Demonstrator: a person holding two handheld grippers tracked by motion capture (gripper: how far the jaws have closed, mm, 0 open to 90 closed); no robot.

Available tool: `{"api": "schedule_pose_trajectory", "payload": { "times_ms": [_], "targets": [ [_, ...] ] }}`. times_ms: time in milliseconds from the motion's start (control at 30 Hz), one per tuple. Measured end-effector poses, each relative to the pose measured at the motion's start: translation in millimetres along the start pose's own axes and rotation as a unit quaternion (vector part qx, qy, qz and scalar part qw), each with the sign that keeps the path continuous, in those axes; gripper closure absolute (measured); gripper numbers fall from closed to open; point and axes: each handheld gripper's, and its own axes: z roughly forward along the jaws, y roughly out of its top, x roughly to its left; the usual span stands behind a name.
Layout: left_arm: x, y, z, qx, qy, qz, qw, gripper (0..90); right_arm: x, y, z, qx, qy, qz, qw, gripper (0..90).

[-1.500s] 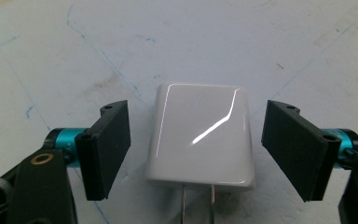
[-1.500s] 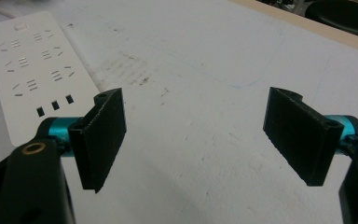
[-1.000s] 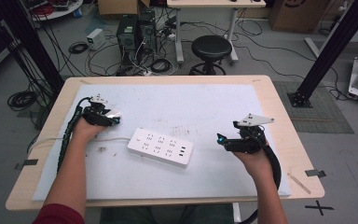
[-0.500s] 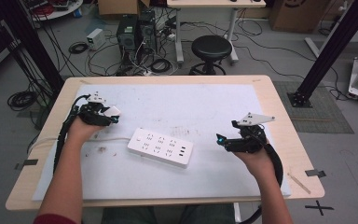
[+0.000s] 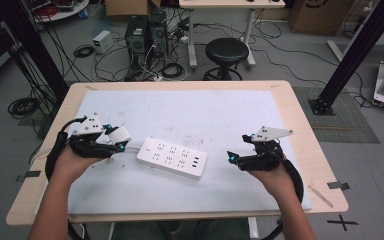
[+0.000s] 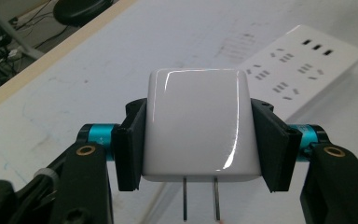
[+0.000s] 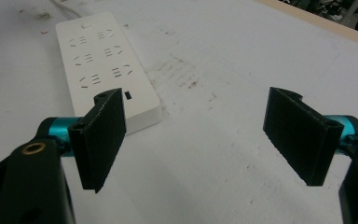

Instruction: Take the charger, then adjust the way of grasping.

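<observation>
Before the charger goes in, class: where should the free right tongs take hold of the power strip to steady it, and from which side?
Probably the near short end of the power strip, from the right tongs' own side. The strip lies flat and long; its sockets and USB slots face up, so pinch across the plain long sides, leaving the top free for the charger clamped in the left tongs.

Right gripper (image 7: 196, 130) is hovering with jaws standing wide apart over the white-covered bench (image 7: 223, 140), white power strip (image 7: 105, 60) lying just behind its left jaw.
</observation>
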Motion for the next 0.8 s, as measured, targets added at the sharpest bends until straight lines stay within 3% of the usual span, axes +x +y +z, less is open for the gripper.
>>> {"api": "schedule_pose_trajectory", "payload": {
  "times_ms": [167, 500, 800],
  "targets": [
    [-11.6, -2.6, -1.9, 0.0, -0.022, 0.008, 0.9997, 42.5, 2.9, 0.7, 2.1, 0.002, 0.004, -0.005, 1.0, 21.5],
    [-13.7, -1.9, 4.1, -0.011, -0.042, 0.024, 0.9988, 42.5, 2.2, 5.8, 9.4, 0.008, 0.002, -0.004, 1.0, 24.0],
    [-33.4, 10.2, 13.4, -0.035, -0.075, 0.06, 0.9948, 42.5, 13.2, 12.6, 14.0, 0.006, 0.028, -0.007, 0.9996, 22.0]
  ]
}}
